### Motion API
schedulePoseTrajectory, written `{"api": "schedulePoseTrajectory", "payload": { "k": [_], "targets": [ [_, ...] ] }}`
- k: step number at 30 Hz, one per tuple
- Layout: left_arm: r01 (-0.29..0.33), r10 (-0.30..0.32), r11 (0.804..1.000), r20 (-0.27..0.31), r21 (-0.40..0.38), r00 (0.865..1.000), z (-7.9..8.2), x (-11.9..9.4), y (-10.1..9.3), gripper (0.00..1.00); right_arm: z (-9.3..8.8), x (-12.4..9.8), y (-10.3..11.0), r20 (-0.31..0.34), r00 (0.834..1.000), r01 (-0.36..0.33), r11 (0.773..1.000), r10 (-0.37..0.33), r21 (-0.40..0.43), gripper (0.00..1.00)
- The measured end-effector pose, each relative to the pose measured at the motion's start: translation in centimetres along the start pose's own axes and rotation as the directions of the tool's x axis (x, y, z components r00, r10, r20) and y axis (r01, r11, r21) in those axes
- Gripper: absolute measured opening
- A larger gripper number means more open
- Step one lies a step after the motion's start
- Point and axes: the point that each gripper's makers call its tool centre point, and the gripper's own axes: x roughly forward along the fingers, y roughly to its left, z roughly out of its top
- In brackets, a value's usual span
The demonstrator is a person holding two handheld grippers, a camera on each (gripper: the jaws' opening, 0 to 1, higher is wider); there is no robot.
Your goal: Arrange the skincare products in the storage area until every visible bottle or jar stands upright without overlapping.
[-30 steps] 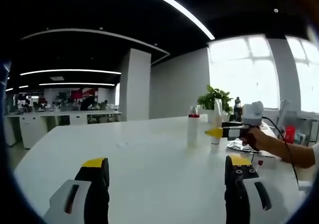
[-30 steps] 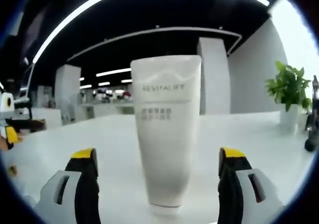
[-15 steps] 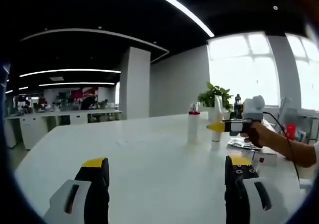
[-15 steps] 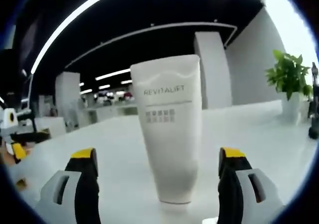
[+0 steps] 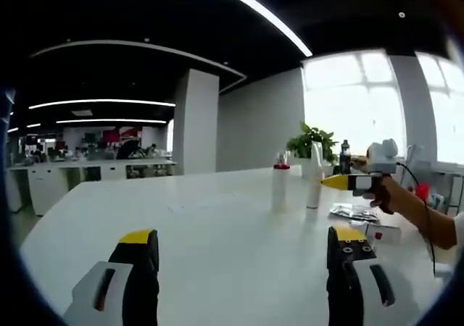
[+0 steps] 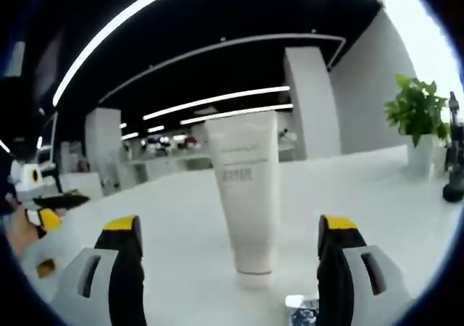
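Note:
A white tube (image 6: pixel 250 195) stands upright on its cap on the white table (image 6: pixel 181 217), straight ahead of my right gripper (image 6: pixel 228 224). That gripper is open and holds nothing, and it is well clear of the tube. In the left gripper view the same tube (image 5: pixel 315 177) stands next to an upright white bottle with a red cap (image 5: pixel 280 185). To their right a hand holds the right gripper (image 5: pixel 359 182) level above the table. My left gripper (image 5: pixel 243 236) is open over bare tabletop, far short of both products.
A potted plant (image 5: pixel 312 141) and a dark bottle (image 5: pixel 345 156) stand behind the products by the window. A foil packet (image 5: pixel 353 211) and a small white box (image 5: pixel 384 232) lie on the table (image 5: pixel 217 224) to the right. Bare tabletop stretches to the left.
My right gripper has drawn back from the tube, which now looks smaller and farther off. In the left gripper view it has moved right, away from the tube. The left gripper is still.

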Motion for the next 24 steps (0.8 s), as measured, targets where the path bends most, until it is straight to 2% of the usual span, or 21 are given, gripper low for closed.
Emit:
{"api": "schedulePoseTrajectory", "payload": {
  "k": [4, 8, 10, 15, 17, 19, 20, 22, 24],
  "targets": [
    [0.002, -0.002, 1.000, -0.001, -0.002, 1.000, -0.1, 0.0, 0.0, 0.99, 0.5, -1.9, 0.9, 0.012, 1.000, -0.025, 1.000, 0.025, -0.012, 1.00],
    [0.003, -0.003, 1.000, -0.004, 0.001, 1.000, -0.2, 0.0, -0.1, 0.99, 1.2, -3.6, 2.8, 0.036, 0.995, -0.098, 0.995, 0.098, -0.010, 1.00],
    [0.003, -0.003, 1.000, -0.006, 0.000, 1.000, -0.2, 0.0, -0.1, 0.99, 1.1, -4.5, 3.6, 0.022, 0.993, -0.120, 0.993, 0.120, -0.008, 1.00],
    [0.003, -0.003, 1.000, -0.008, 0.002, 1.000, -0.2, 0.0, 0.0, 0.99, -0.1, -5.2, 4.6, -0.090, 0.980, -0.175, 0.985, 0.175, 0.005, 0.99],
    [0.003, -0.003, 1.000, -0.009, 0.001, 1.000, -0.3, 0.0, -0.1, 0.99, -0.7, -5.8, 5.4, -0.147, 0.968, -0.200, 0.979, 0.202, 0.031, 0.91],
    [0.005, -0.005, 1.000, -0.009, 0.002, 1.000, -0.3, 0.0, -0.1, 0.99, -1.6, -6.3, 6.1, -0.222, 0.951, -0.205, 0.976, 0.217, 0.078, 0.79],
    [0.005, -0.005, 1.000, -0.009, 0.003, 1.000, -0.3, -0.1, -0.2, 0.99, -1.8, -6.4, 6.3, -0.236, 0.946, -0.207, 0.975, 0.221, 0.085, 0.77],
    [0.006, -0.006, 1.000, -0.008, 0.004, 1.000, -0.3, -0.1, -0.3, 0.99, -2.0, -6.3, 6.7, -0.258, 0.941, -0.209, 0.975, 0.220, 0.069, 0.80],
    [0.005, -0.005, 1.000, -0.007, 0.003, 1.000, -0.2, -0.2, -0.3, 0.99, -2.9, -6.6, 6.7, -0.320, 0.927, -0.187, 0.981, 0.194, 0.052, 0.79]
  ]
}}
